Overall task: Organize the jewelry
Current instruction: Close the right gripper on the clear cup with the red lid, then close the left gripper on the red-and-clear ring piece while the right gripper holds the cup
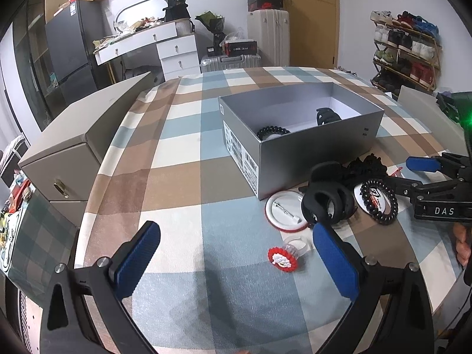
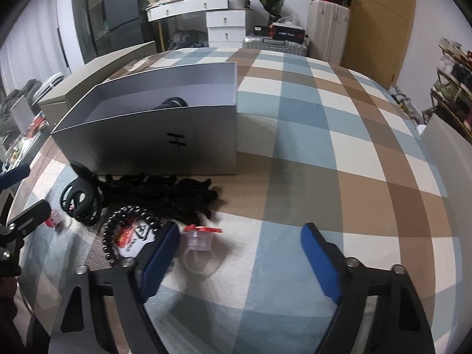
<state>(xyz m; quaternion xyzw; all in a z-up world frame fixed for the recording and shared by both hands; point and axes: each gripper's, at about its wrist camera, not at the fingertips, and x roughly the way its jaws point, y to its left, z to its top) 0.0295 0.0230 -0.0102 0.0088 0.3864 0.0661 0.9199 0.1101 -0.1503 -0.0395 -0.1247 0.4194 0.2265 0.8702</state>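
A checked cloth (image 2: 324,135) in blue, brown and cream covers the table, with a cluttered bedroom behind. At upper left of the right wrist view stands the open grey box (image 2: 153,144). Below it lie a black claw clip (image 2: 81,199), a dark tangle and a coil hair tie (image 2: 118,233). At lower centre the right gripper (image 2: 239,253) is released, a clear ring (image 2: 198,247) beside its left pad. Centre the jaws over the ring before clenching, I judge. The left gripper (image 1: 236,256) hangs released near a red-white ring (image 1: 283,258).
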